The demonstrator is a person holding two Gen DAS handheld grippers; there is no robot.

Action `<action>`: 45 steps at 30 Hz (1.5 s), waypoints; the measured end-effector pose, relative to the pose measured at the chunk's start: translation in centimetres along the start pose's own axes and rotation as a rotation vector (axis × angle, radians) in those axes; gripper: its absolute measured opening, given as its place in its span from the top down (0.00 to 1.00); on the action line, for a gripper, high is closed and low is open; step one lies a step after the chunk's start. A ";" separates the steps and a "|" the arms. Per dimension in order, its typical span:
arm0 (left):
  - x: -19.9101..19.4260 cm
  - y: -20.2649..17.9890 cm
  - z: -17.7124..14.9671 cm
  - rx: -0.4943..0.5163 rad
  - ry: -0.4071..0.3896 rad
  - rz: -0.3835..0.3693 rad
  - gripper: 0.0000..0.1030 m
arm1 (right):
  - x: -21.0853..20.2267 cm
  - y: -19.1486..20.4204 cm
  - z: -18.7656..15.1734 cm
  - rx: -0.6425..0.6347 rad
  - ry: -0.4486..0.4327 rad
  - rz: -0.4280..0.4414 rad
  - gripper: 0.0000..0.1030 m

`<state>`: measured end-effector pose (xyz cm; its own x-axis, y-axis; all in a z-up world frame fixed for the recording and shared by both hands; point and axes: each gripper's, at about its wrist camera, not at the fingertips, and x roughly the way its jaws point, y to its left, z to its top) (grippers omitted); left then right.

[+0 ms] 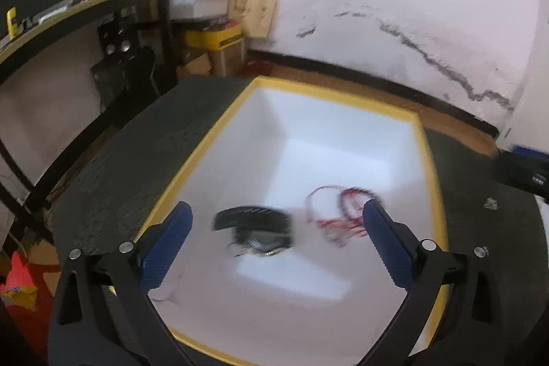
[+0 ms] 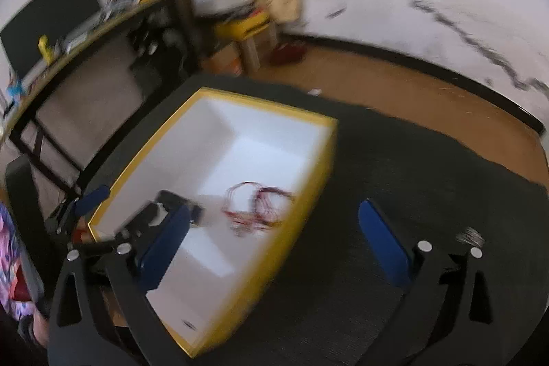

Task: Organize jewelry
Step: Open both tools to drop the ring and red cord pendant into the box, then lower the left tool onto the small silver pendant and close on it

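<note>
Only the right wrist view shows a small silvery thing point(image 2: 470, 235) on the tabletop point(image 2: 394, 160) beside the right gripper point(image 2: 274, 239). The box point(image 1: 219, 132) holds a black bracelet point(image 1: 254, 218) and red necklaces point(image 1: 343, 215). Both the right and the left gripper point(image 1: 278, 239) have jaws wide apart, empty.

left tool point(image 1: 277, 222) open, black bracelet point(image 1: 253, 219), red necklace point(image 1: 343, 215), box point(image 1: 219, 132)

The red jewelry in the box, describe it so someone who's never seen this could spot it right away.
Find the yellow-rimmed box with the white inside, sitting on the dark table. On its white floor lie two things: a black band-like item and, beside it, the red jewelry. The red jewelry is a loose tangle of thin red loops, the only red thing in the box.
</note>
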<state>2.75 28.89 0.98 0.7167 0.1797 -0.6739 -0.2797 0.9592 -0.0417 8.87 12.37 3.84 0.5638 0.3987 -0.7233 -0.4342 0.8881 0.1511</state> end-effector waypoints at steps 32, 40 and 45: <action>4.0 -32.8 -10.7 0.426 0.113 -0.212 0.06 | -10.1 -25.9 -16.6 0.257 -0.103 -0.374 0.07; 6.8 -32.9 -11.7 0.371 0.181 -0.221 0.06 | -9.8 -26.6 -16.8 0.273 -0.099 -0.369 0.07; 8.6 -32.8 -12.8 0.348 0.195 -0.212 0.06 | -9.9 -26.8 -16.7 0.267 -0.093 -0.356 0.07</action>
<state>9.89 -3.87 -12.92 0.5916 -0.0415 -0.8051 0.1162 0.9926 0.0343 3.14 -19.17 -4.32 0.7111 0.0654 -0.7001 -0.0123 0.9967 0.0806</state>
